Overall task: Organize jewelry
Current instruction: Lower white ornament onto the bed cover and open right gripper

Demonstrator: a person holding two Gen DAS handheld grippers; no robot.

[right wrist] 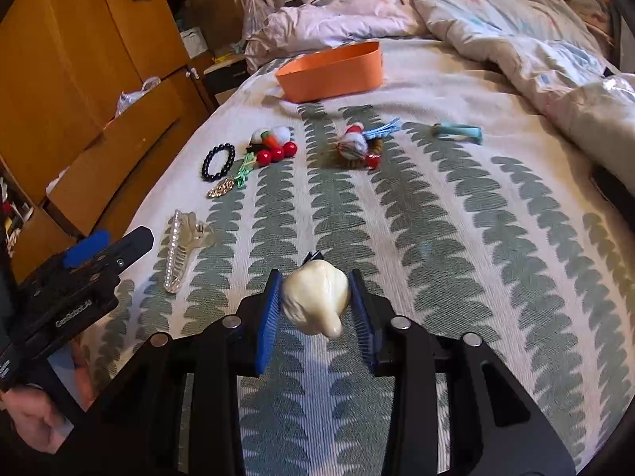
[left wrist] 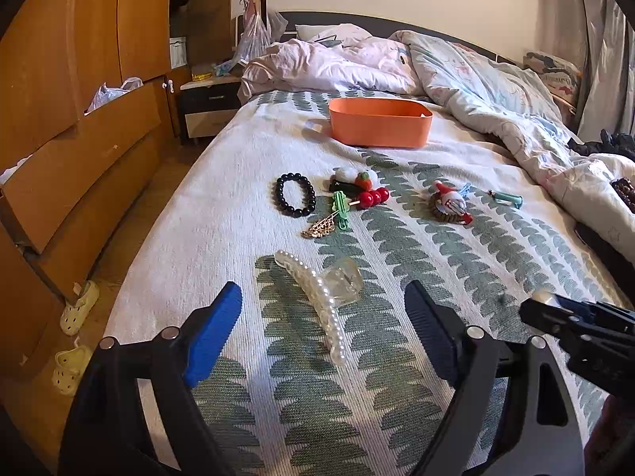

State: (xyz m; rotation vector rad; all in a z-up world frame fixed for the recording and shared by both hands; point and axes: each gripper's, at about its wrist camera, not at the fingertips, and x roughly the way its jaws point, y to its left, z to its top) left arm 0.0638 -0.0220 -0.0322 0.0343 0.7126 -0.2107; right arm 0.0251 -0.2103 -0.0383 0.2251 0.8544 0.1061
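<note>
- Clamping a cream-coloured hair clip, the right gripper has its blue pads pressed against the clip's two sides, above the leaf-patterned bed cover.
- That clip's long axis runs roughly from 11 o'clock down to 5 o'clock in the right wrist view, its rounded tip pointing back toward the camera.
- The left gripper hovers with its jaws spread wide and nothing between the pads.
- A pearl claw clip lies on the cover between those jaws, its long axis from 11 o'clock to 5 o'clock.
- Farther at 12 o'clock lie a black bead bracelet, a gold chain, a green clip and red cherry beads.
- An orange bin stands beyond them at 12 o'clock.
</note>
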